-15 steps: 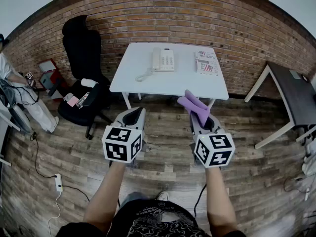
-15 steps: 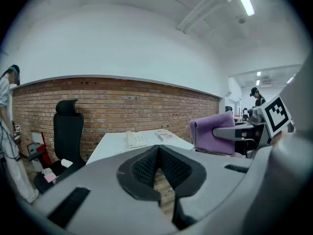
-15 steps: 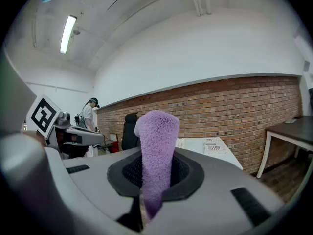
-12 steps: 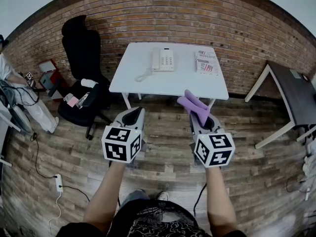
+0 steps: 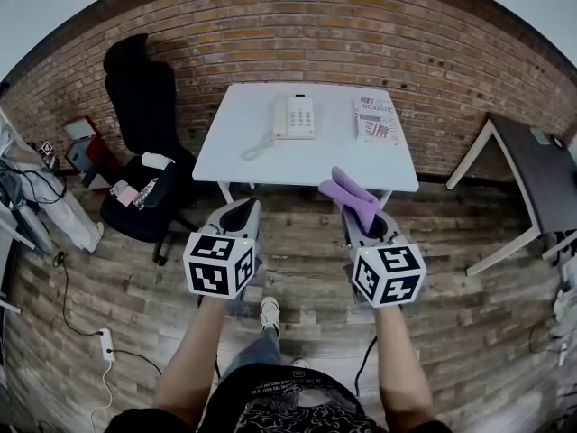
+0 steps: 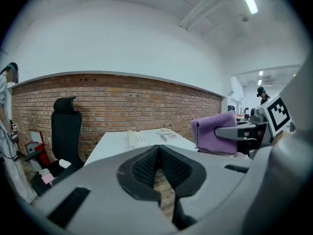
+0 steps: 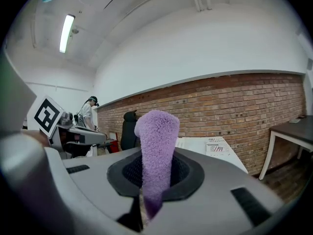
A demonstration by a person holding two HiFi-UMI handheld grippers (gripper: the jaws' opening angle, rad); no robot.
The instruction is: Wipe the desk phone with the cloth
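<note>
The cream desk phone [image 5: 296, 117] lies at the back middle of the white table [image 5: 270, 156], its coiled cord trailing to the left. Both grippers hang over the wooden floor, short of the table's front edge. My right gripper [image 5: 361, 216] is shut on a purple cloth [image 5: 348, 193], which sticks up out of its jaws toward the table. In the right gripper view the cloth [image 7: 156, 151] stands upright in the middle and hides the phone. My left gripper [image 5: 236, 212] is shut and holds nothing. From the left gripper view, the phone [image 6: 139, 138] shows beyond the closed jaws.
A printed booklet [image 5: 377, 121] lies on the table right of the phone. A black office chair [image 5: 144, 106] holding small items stands left of the table. A dark side table [image 5: 532, 165] is at the right. A power strip [image 5: 106, 338] lies on the floor. A brick wall backs everything.
The whole view has shifted a little toward the table, and a shoe now shows on the floor between my arms. Both grippers keep their pose, and the cloth stays clamped.
</note>
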